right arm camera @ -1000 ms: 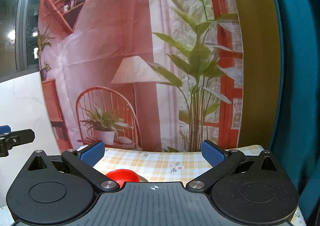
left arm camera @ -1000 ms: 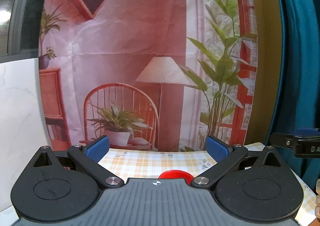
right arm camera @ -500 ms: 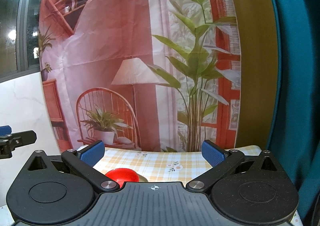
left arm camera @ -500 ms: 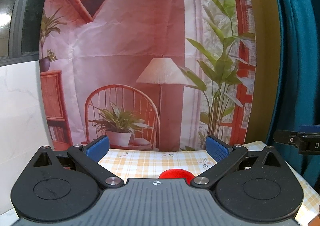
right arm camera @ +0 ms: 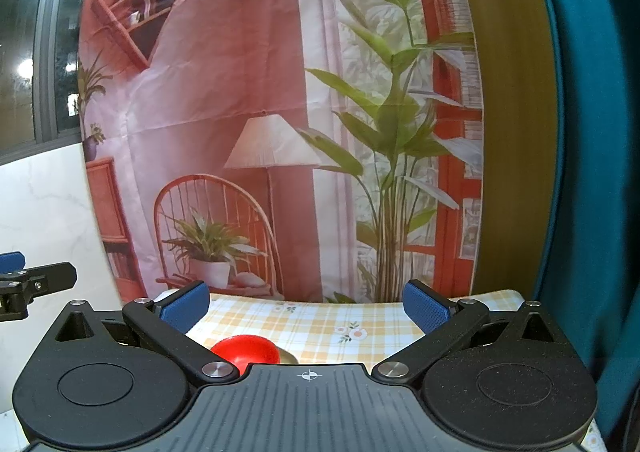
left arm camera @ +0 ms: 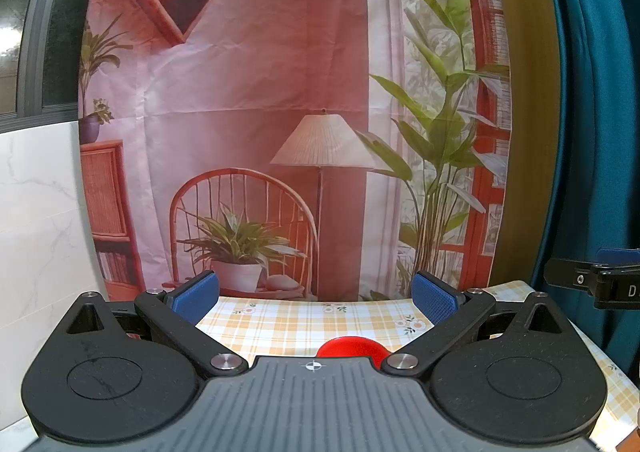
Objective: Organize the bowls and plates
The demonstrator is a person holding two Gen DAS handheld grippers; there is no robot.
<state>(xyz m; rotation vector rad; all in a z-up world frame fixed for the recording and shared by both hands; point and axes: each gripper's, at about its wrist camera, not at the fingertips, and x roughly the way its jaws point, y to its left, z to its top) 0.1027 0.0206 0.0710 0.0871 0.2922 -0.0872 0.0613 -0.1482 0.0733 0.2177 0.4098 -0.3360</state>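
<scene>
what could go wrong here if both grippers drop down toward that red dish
1. The round red dish is mostly hidden behind each gripper body, so its rim and depth are hard to judge; a descent could miss or knock it.
2. Something pale sits right beside the dish in the right wrist view and might get bumped.
3. The open left gripper and open right gripper are side by side, so they could collide.

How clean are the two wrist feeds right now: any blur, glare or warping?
Left wrist: sharp, evenly lit; fisheye bows the teal curtain. Right wrist: backdrop slightly motion-smeared, lamp reflections glare in the window. Red bowl mostly hidden behind each tongs body.
</scene>
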